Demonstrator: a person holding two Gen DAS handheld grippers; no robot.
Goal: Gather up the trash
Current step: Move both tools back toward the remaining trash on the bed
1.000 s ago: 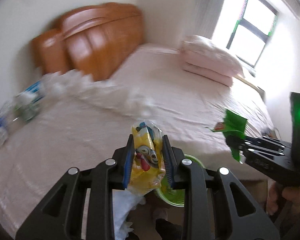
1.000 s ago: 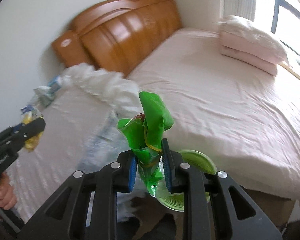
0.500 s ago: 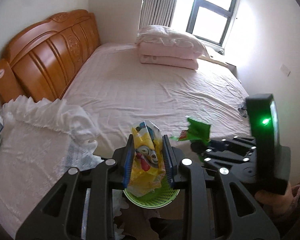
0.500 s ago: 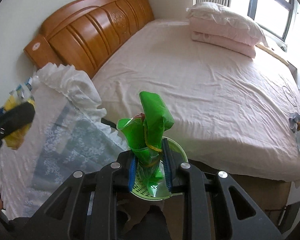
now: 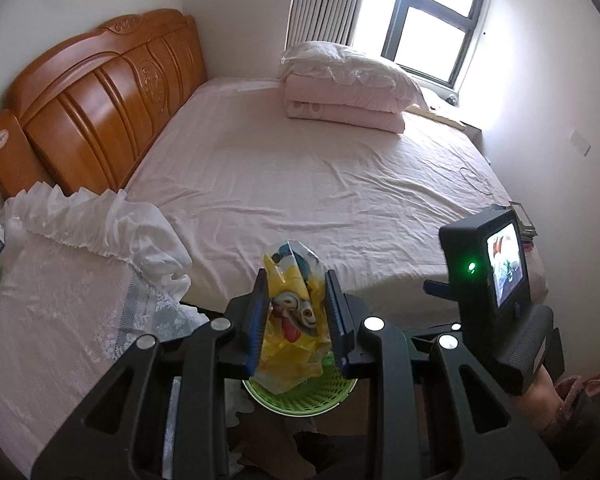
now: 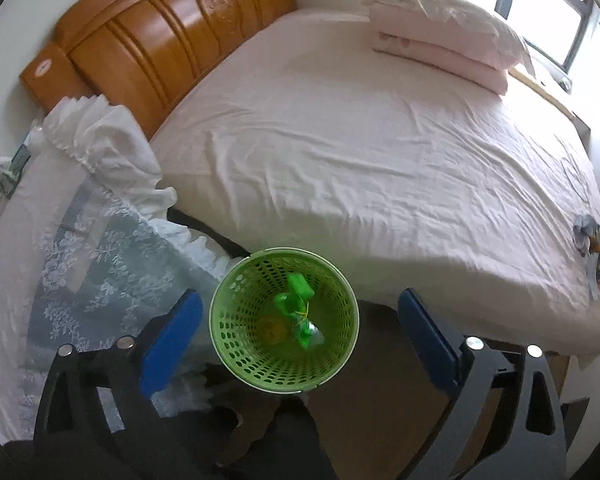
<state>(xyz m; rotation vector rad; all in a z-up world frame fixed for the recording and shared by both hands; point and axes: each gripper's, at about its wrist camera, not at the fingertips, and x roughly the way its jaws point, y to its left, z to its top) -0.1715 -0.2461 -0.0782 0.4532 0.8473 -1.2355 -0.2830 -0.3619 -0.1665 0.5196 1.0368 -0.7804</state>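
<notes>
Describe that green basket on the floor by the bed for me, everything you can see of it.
The green basket is a round, open-topped bin of bright plastic, its wall and bottom pierced with small holes. It stands upright on the brown floor, close beside the bed and the lace-covered stand. Inside lie a crumpled green wrapper and something yellowish beneath it. Nothing grips it; the right gripper hangs above, jaws opening.

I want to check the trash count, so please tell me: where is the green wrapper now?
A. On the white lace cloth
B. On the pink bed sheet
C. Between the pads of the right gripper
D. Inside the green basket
D: the green wrapper lies inside the green basket, and the right gripper, its jaws opening, has nothing between its pads.
</notes>
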